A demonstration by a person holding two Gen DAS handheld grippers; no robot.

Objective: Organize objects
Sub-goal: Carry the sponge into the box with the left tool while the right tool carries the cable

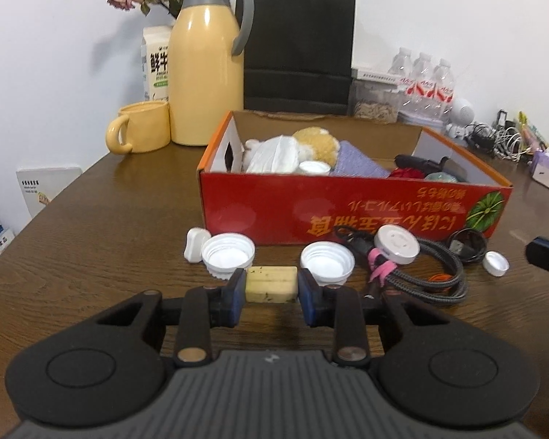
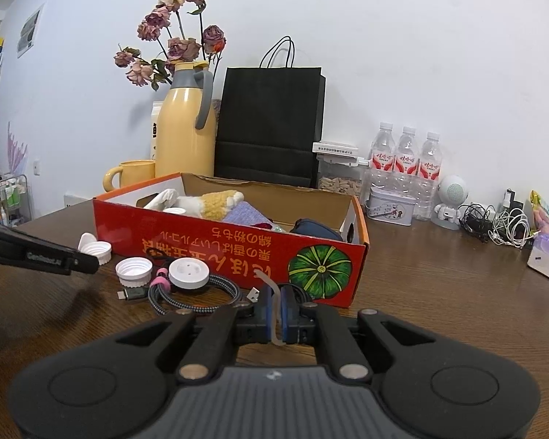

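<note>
My left gripper (image 1: 271, 275) is shut on a pale yellow block (image 1: 271, 285), which sits low over the brown table (image 1: 91, 256) with both blue pads pressed on its ends. Two upturned white caps (image 1: 227, 256) (image 1: 327, 261) lie just beyond it. Behind them stands the red cardboard box (image 1: 347, 208), holding a plush toy (image 1: 316, 141), a white bag and a purple cloth. My right gripper (image 2: 276, 294) is shut on a thin translucent rubber band (image 2: 266, 277), close to the front of the red box (image 2: 201, 245).
A white round puck (image 1: 397, 245) lies on a coiled braided cable (image 1: 432, 281), with a small white cap (image 1: 496, 262) to its right. A yellow jug (image 1: 205, 73), a mug (image 1: 141, 128), a black paper bag (image 1: 300, 47) and water bottles (image 1: 424, 80) line the wall.
</note>
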